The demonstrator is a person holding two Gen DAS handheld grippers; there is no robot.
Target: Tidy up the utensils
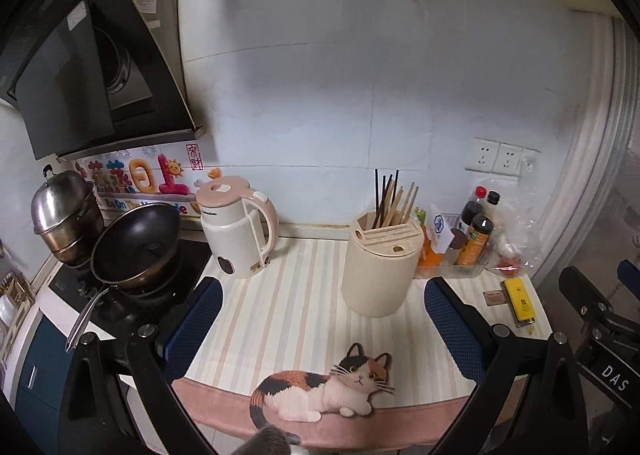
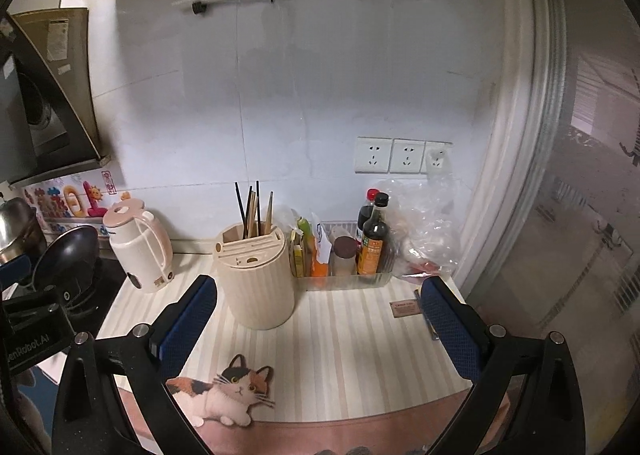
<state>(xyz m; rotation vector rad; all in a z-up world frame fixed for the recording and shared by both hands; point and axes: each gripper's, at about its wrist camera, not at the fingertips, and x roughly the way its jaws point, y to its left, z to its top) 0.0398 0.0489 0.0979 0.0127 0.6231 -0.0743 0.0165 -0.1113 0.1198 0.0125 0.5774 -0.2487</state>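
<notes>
With both the left gripper (image 1: 322, 329) and right gripper (image 2: 318, 329) spread wide and empty, a careless reach toward 12 o'clock could topple the utensil holder (image 1: 380, 269) or scatter its chopsticks (image 1: 394, 197).

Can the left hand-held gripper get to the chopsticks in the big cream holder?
Probably yes. The left hand-held gripper is open and empty, and the chopsticks stick up out of the holder right ahead. Only bare striped mat lies between; the kettle stands off to the left.
</notes>
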